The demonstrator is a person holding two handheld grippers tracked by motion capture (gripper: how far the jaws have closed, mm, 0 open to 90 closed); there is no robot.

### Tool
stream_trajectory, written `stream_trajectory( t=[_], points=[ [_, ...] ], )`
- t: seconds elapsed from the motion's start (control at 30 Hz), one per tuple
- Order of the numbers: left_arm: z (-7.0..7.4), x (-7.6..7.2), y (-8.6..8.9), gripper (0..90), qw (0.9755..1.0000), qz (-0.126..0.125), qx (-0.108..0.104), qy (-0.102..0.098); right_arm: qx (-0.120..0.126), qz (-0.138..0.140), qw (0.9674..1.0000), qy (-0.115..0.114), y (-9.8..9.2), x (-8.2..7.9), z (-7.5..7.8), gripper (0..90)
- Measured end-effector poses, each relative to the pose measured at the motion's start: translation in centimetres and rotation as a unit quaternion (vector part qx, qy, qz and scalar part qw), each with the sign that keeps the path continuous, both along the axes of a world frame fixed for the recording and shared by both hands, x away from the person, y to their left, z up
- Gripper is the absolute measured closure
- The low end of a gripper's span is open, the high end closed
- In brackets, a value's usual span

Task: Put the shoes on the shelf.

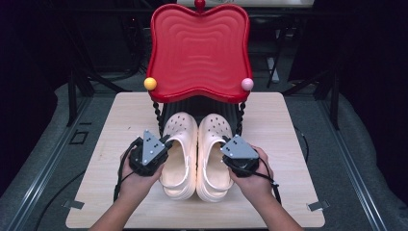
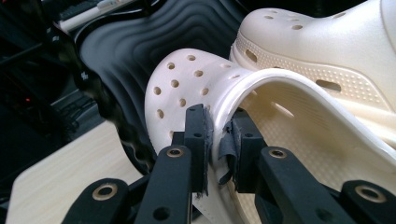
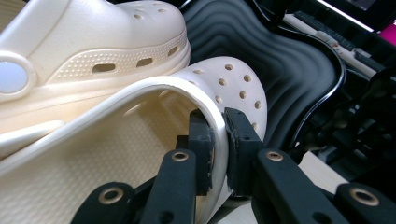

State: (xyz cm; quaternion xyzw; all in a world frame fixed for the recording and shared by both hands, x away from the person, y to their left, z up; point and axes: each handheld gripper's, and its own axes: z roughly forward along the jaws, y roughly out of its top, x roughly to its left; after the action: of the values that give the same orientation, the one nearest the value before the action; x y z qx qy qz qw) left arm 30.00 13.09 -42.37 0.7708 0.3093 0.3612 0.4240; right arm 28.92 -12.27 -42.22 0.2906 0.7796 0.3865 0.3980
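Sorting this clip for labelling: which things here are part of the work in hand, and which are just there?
In use:
left clog, clamped by left gripper
right clog, clamped by right gripper

Untouched:
red tray stand
black lower tray
table

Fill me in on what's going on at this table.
A person holds a pair of cream clogs, one in each claw. The left claw is clamped on the outer rim of the left clog, and the right claw grips the outer rim of the right clog. The clogs sit side by side on the wooden table, toes toward a two-tier rack with a red top tray.
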Motion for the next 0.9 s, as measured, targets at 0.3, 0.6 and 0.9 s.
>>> stream_trajectory(
  t=[0.3, 0.6, 0.9],
  points=[
    [-0.7, 3.3, -1.0, 79.6, 0.9997, 0.016, -0.015, 0.009, -0.003, -0.019, 0.9998, -0.002, 0.5, 3.5, -0.4, 81.6],
    [-1.0, 5.5, -1.7, 79.5, 0.9991, 0.031, -0.028, -0.003, 0.009, -0.038, 0.9992, -0.009, 1.5, 5.6, -0.9, 81.5],
    [-0.8, 6.8, -2.5, 79.5, 0.9981, 0.037, -0.046, -0.015, 0.030, -0.059, 0.9973, -0.029, 2.1, 6.8, -0.6, 81.0]
  ],
)
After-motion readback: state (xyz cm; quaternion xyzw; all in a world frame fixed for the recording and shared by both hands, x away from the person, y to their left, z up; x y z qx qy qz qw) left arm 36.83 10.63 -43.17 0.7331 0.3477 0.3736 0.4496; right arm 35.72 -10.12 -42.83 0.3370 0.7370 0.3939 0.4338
